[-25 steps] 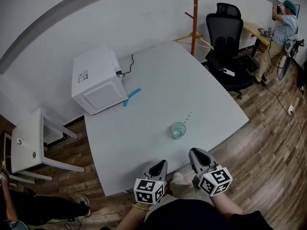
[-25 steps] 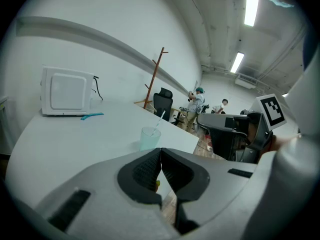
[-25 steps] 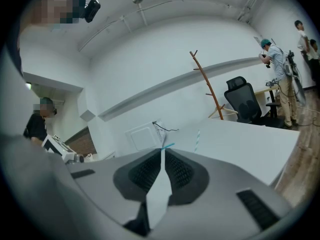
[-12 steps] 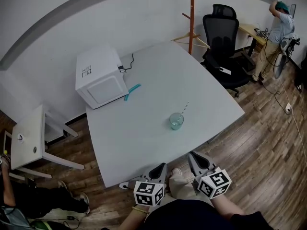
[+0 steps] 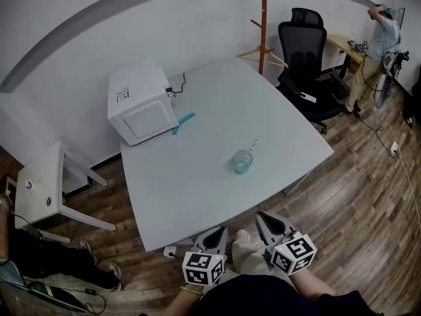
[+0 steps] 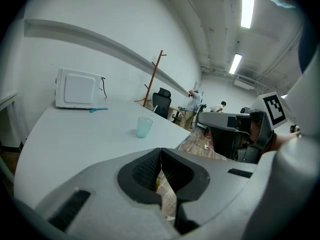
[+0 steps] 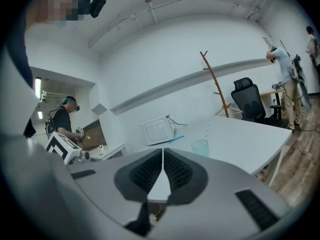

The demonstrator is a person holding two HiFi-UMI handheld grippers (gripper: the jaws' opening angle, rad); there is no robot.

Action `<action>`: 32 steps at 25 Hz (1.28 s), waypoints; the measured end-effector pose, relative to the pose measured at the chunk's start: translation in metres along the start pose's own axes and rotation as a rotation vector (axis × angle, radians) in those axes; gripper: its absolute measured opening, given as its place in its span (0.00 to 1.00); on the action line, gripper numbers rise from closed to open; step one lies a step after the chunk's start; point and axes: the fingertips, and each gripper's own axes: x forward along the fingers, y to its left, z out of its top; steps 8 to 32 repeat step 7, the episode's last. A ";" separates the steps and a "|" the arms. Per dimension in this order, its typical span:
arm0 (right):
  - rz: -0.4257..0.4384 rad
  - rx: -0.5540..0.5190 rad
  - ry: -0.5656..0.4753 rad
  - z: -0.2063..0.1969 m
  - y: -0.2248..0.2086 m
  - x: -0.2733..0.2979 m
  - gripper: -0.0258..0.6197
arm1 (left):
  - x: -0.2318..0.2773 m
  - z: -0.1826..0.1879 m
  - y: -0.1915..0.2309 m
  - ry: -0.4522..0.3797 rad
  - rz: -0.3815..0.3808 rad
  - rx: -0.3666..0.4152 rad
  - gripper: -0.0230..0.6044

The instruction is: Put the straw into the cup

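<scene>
A white table [image 5: 223, 104] fills the middle of the head view, standing on a wood-plank floor [image 5: 368, 196]; at its far left corner sits a white microwave [image 5: 141, 110], door shut, its cable trailing behind it; beyond the table's far right edge is a black office chair [image 5: 309, 51], and beside that a wooden coat stand [image 5: 263, 18] rises against the wall; a small white side table [image 5: 39, 189] stands apart to the left.

Both grippers hang off the table's near edge, over the floor and well apart from the cup; the left gripper [image 5: 218, 231] has its jaws pressed together at the tips with nothing between them; the right gripper [image 5: 263, 218] is likewise closed and empty.

The clear, teal-tinted cup [image 5: 242, 161] stands upright on the table's near right part; a small teal object [image 5: 183, 122] lies just beside the microwave's front corner; the straw [image 5: 254, 143] is already in the cup, leaning toward the far right.
</scene>
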 end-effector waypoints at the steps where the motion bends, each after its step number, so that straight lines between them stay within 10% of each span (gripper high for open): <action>1: 0.003 -0.001 0.002 -0.001 0.002 -0.001 0.09 | -0.002 -0.001 0.000 0.000 0.001 -0.001 0.07; 32: 0.012 -0.001 0.014 -0.004 0.010 -0.004 0.09 | -0.009 -0.002 0.000 -0.006 0.002 -0.009 0.07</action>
